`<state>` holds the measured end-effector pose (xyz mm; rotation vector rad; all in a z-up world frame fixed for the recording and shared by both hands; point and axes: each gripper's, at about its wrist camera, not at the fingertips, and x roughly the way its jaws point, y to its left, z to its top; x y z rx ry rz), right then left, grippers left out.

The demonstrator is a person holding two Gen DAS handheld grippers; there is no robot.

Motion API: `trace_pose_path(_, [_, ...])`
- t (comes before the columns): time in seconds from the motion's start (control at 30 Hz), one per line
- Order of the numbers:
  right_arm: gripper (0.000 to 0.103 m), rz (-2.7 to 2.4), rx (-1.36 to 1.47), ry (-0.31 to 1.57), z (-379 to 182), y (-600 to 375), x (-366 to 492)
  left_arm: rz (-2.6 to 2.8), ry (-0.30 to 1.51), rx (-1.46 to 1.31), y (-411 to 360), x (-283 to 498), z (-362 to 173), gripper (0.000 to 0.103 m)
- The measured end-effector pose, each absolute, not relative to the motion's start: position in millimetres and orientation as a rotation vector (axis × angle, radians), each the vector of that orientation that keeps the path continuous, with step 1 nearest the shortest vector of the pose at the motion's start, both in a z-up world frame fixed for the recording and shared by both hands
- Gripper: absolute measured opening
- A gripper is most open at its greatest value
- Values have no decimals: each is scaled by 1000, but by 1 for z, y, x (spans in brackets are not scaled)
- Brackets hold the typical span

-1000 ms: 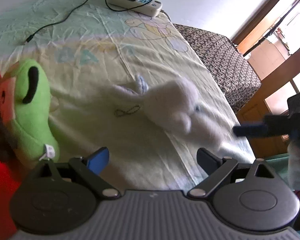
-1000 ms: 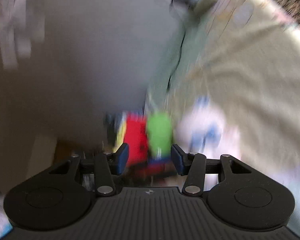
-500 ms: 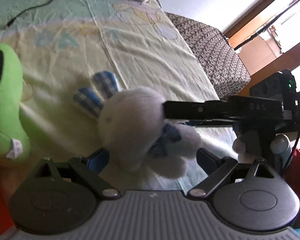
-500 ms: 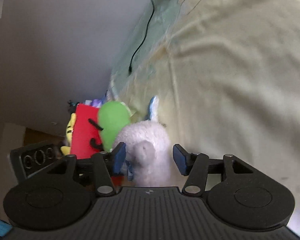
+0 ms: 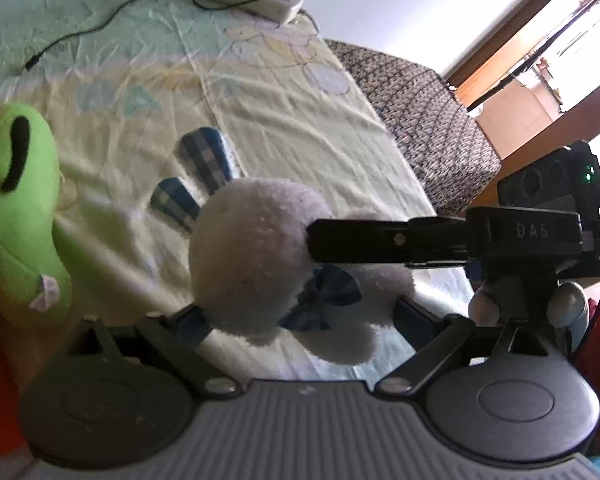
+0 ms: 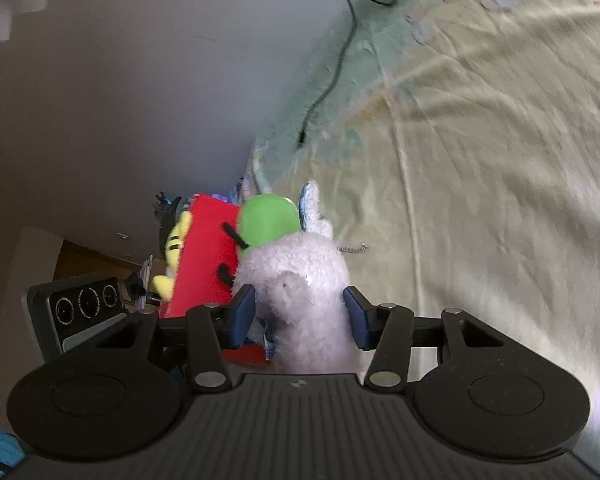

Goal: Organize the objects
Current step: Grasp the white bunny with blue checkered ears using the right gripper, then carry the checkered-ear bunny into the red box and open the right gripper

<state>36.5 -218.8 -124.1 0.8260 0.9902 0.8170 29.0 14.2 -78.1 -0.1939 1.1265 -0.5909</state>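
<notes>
Behind the green plush (image 6: pixel 266 220), only the right view shows a red box (image 6: pixel 204 256).

A pale yellow-green sheet (image 5: pixel 284 120) covers the bed, against a plain white wall (image 5: pixel 419 4). A dark patterned mattress edge (image 5: pixel 431 120) shows beside it (brown wooden door frame (image 5: pixel 511 20) beyond, brightly sunlit).

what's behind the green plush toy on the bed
In the right wrist view, a red box-like thing stands right behind the green plush toy, with a yellow striped toy past it. The box covers most of that toy.
</notes>
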Motion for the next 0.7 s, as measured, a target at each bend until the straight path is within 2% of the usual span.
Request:
trace_pose_path(0.4, [51, 869, 864, 782, -76, -209, -9, -608, 925, -140, 29, -20, -26, 94])
trace_pose_path(0.7, [51, 921, 867, 668, -51, -145, -25, -593, 762, -78, 71, -50, 14, 95])
